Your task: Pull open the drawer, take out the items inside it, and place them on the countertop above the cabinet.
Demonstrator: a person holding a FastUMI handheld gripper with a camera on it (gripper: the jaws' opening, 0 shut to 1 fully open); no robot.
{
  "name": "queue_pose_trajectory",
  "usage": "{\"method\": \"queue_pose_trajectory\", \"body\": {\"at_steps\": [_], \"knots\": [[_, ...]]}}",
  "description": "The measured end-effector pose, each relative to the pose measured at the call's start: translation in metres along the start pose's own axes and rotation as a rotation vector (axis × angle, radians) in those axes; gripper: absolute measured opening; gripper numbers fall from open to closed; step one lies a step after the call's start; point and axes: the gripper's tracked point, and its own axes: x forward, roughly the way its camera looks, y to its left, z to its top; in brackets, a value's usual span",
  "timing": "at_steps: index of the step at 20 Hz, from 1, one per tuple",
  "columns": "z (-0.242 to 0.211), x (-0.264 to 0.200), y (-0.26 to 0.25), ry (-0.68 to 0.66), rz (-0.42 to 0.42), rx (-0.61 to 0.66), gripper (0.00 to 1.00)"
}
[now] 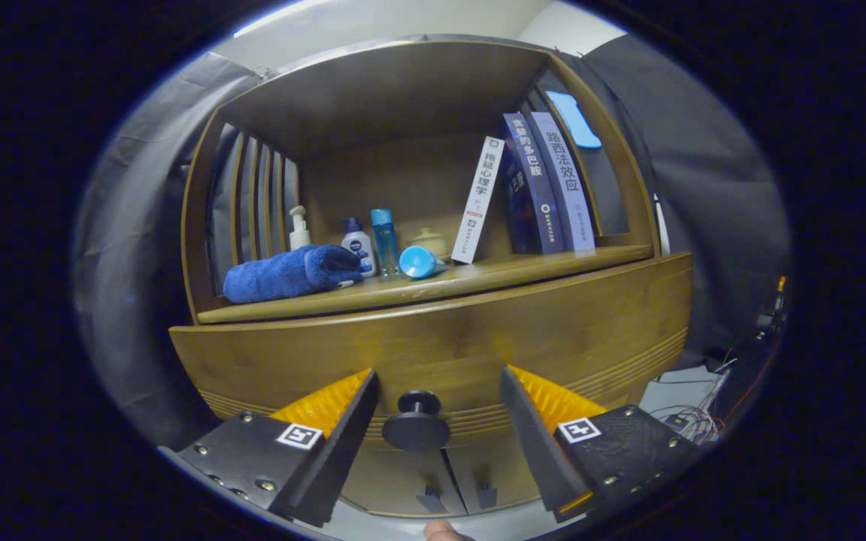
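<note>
A wooden cabinet fills the scene. Its drawer front (433, 342) is closed, and a round dark knob (416, 424) sticks out from it. My gripper (439, 376) is open, with one finger on each side of the knob and clear gaps between them and it. The knob sits between the fingers, slightly nearer the left one. Above the drawer runs the countertop (478, 282) of the open shelf. What lies inside the drawer is hidden.
On the countertop rest a rolled blue towel (290, 272), a pump bottle (298, 229), small bottles (384, 240), a blue round object (418, 262), a small jar (430, 240) and leaning books (546, 184). Two lower doors with small handles (459, 496) sit under the drawer. Cables (692, 417) lie to the right.
</note>
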Motion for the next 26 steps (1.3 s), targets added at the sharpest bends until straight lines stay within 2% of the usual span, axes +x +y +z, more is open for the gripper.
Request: {"method": "queue_pose_trajectory", "body": {"at_steps": [14,16,18,20,22,25,26], "knots": [[0.001,0.033,0.006,-0.007,0.001,0.038,0.98],[-0.004,0.031,0.002,0.019,0.004,0.072,0.99],[-0.011,0.024,-0.008,0.046,-0.017,0.152,0.99],[-0.022,0.016,-0.011,0.067,-0.004,0.224,1.00],[-0.031,0.000,-0.010,0.096,0.006,0.191,1.00],[-0.040,-0.021,-0.024,0.171,-0.028,-0.027,1.00],[-0.036,-0.030,-0.025,0.166,-0.026,-0.064,1.00]]}}
